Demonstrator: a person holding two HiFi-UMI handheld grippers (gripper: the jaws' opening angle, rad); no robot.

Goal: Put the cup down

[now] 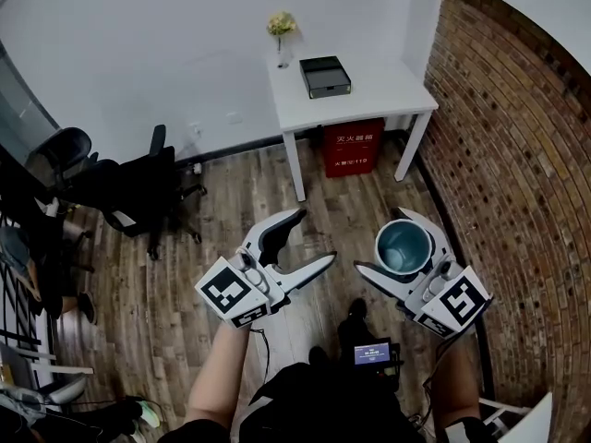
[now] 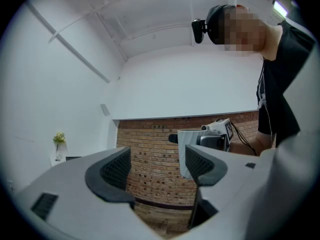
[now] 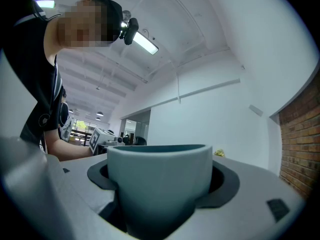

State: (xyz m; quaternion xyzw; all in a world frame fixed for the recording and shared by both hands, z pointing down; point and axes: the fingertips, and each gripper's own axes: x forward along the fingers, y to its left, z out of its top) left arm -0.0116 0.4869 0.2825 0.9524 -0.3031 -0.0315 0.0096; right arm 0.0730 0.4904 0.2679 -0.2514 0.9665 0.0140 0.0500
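We find the right tool point(image 1: 388, 243) clamped on the cup point(image 1: 404, 246), its two jaws pressing the cup's wall from opposite sides. In the right gripper view the cup stands upright between the dark pads point(image 3: 227, 181), mouth up, and takes up the whole gap. We see the cup held in the air over the wood floor point(image 1: 231, 206), on the person's right and well apart from the white tabletop point(image 1: 379, 95). Its inside is teal and its outer wall paler.

The left tool point(image 1: 316, 235) has its jaws spread, and nothing sits between them. In the left gripper view the gap between the pads looks onto the brick wall point(image 2: 155, 139). The cup and the right tool show just past the right-hand pad. The two tools are level with each other in front of the person, near but apart.

On the tabletop we note a black box point(image 1: 324, 76) and a small vase of flowers point(image 1: 282, 37), the vase next to the wall. A red box point(image 1: 354, 148) stands on the floor under the tabletop. Dark office chairs point(image 1: 138, 187) stand at the left of the room.
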